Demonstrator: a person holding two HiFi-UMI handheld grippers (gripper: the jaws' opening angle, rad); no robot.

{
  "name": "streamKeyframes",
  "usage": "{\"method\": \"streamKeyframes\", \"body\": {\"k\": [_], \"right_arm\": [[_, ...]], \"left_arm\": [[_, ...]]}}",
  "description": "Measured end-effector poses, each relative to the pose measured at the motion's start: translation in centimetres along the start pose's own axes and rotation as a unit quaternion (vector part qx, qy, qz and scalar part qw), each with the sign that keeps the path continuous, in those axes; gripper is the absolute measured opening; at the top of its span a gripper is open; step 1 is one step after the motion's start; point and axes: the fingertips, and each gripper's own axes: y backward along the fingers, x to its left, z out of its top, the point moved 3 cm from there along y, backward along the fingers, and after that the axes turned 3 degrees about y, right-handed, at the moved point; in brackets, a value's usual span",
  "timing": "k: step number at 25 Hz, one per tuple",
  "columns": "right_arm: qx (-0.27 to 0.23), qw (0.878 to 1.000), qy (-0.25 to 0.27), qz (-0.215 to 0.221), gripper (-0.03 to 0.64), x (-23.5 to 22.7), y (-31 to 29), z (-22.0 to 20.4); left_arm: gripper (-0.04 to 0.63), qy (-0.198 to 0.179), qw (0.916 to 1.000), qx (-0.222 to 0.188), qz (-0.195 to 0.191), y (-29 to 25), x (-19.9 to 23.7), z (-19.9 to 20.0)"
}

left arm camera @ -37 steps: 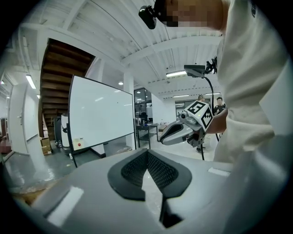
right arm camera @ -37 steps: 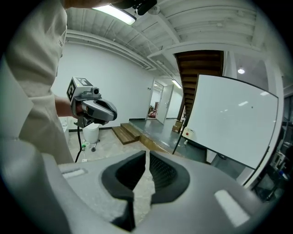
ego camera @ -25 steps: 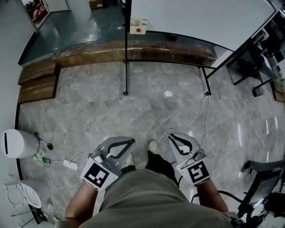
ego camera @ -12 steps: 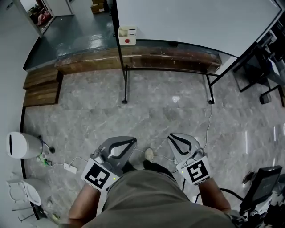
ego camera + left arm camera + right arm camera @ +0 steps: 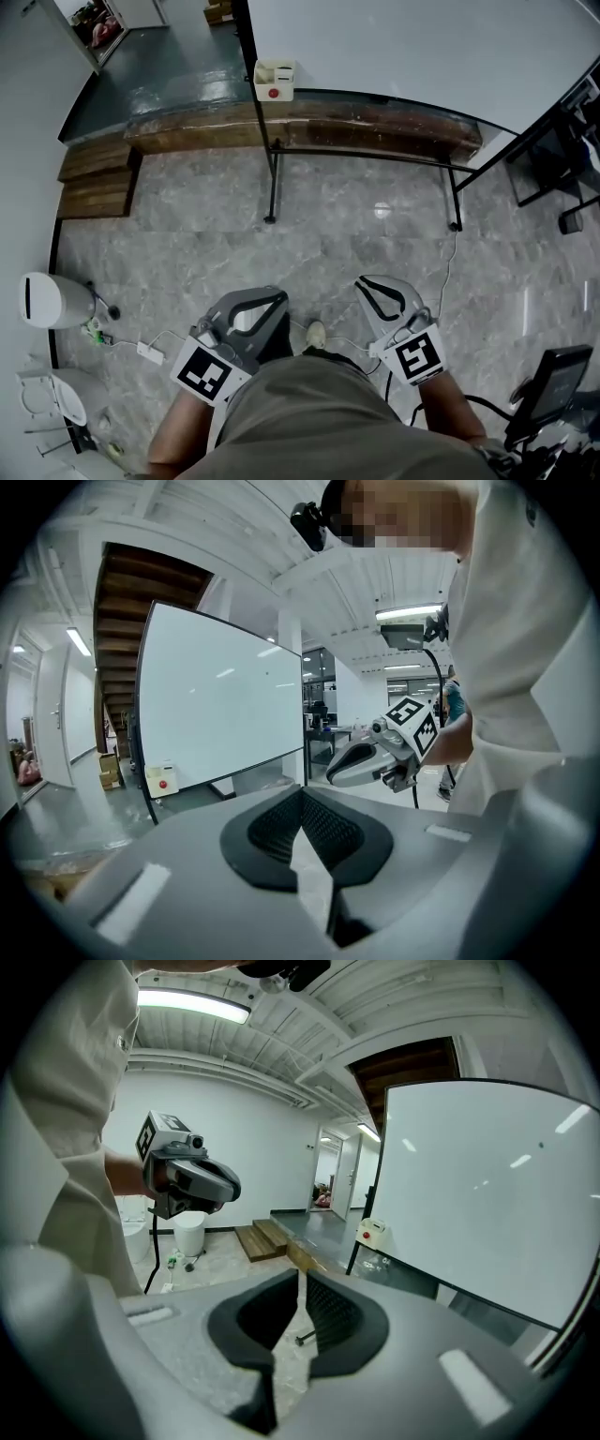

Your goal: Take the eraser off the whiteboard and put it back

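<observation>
**Walk-up to the whiteboard, eraser not yet reached**

Head view: the whiteboard [image 5: 422, 47] and its thin black metal stand [image 5: 272, 169] sit lower in the frame than a second ago, so the person has been closing on it. The eraser [image 5: 274, 81], judged to be the cream boxy block with a red spot, hangs at the board's lower left corner. It is well apart from both tools, so the take has not begun. The left tool [image 5: 279, 298] and right tool [image 5: 361, 281] are held out over the glossy grey marbled floor [image 5: 328, 234], jaws together.

Left gripper view: the ribbed black pads of the left tool [image 5: 302, 794] meet at their tips with nothing between them. The board [image 5: 216, 705] shows smooth, reflective white.

Right gripper view: the right tool [image 5: 300, 1274] is closed to a sliver and empty, with the eraser [image 5: 373, 1232] far ahead.
</observation>
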Motion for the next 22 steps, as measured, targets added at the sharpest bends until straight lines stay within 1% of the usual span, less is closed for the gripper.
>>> {"method": "streamKeyframes", "body": {"k": [2,6,9,13,18,22], "right_arm": [[0.001,1.0,0.005,0.002,0.018,-0.7,-1.5,0.4],[0.001,1.0,0.009,0.004,0.018,-2.1,-4.8,2.0],[0.001,1.0,0.022,0.003,0.018,-3.4,-8.0,3.3],[-0.001,0.999,0.031,-0.006,0.018,-4.8,-11.9,5.5],[-0.001,0.999,0.041,-0.022,0.018,-6.5,-16.2,7.7],[0.004,0.999,0.046,-0.02,0.051,-7.2,-19.8,8.4]], "left_arm": [[0.006,0.008,1.0,-0.004,0.003,-0.3,1.7,-0.2],[0.006,0.004,0.9999,-0.016,0.003,-0.5,5.4,0.2],[0.006,0.002,0.9997,-0.026,0.0,-0.6,8.6,0.4],[0.006,-0.01,0.9994,-0.03,-0.011,0.3,12.4,0.9],[0.006,-0.041,0.9985,-0.032,-0.019,1.7,16.2,0.8],[0.006,-0.034,0.999,-0.027,-0.008,2.6,19.2,-0.4]]}}
